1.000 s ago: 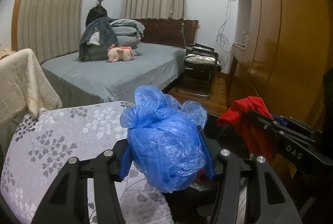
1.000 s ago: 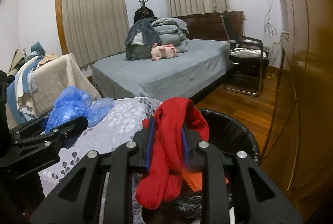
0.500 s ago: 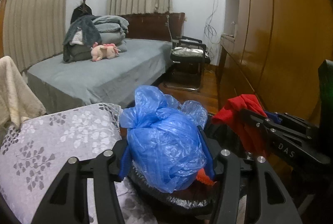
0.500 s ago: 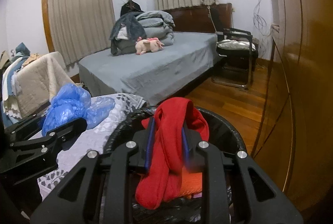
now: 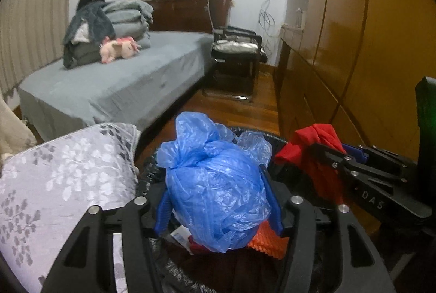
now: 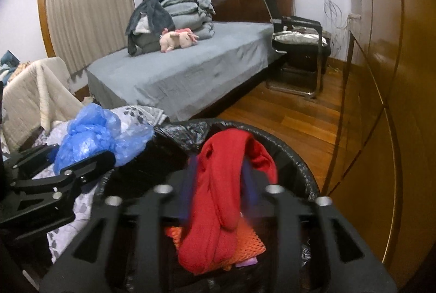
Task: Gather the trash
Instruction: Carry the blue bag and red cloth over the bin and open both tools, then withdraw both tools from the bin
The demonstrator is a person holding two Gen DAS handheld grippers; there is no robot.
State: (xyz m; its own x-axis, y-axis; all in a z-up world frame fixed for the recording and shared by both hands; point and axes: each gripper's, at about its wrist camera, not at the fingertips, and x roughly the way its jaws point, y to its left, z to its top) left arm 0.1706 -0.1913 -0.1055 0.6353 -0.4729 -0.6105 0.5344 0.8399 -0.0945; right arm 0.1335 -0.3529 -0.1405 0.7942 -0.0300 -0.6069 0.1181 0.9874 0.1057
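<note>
We see the left gripper (image 5: 218, 200) with its blue pads against both sides of a crumpled blue plastic bag (image 5: 215, 192), gripping it just above the bin (image 6: 294, 156), whose black liner is largely hidden behind the bag and the fingers. Its jaws have just been opening a little, the bag between them. The right gripper (image 6: 218, 184) hangs over the bin's mouth with a red cloth (image 6: 220, 195) draped between its fingers; its jaws have just been opening, and their blur keeps us from telling whether the pads still press the cloth. Inside the bin, an orange mesh piece (image 6: 245, 238) shows only in part. The patterned bedcover (image 5: 62, 178) lies to the near left, cut off by the frame.
</note>
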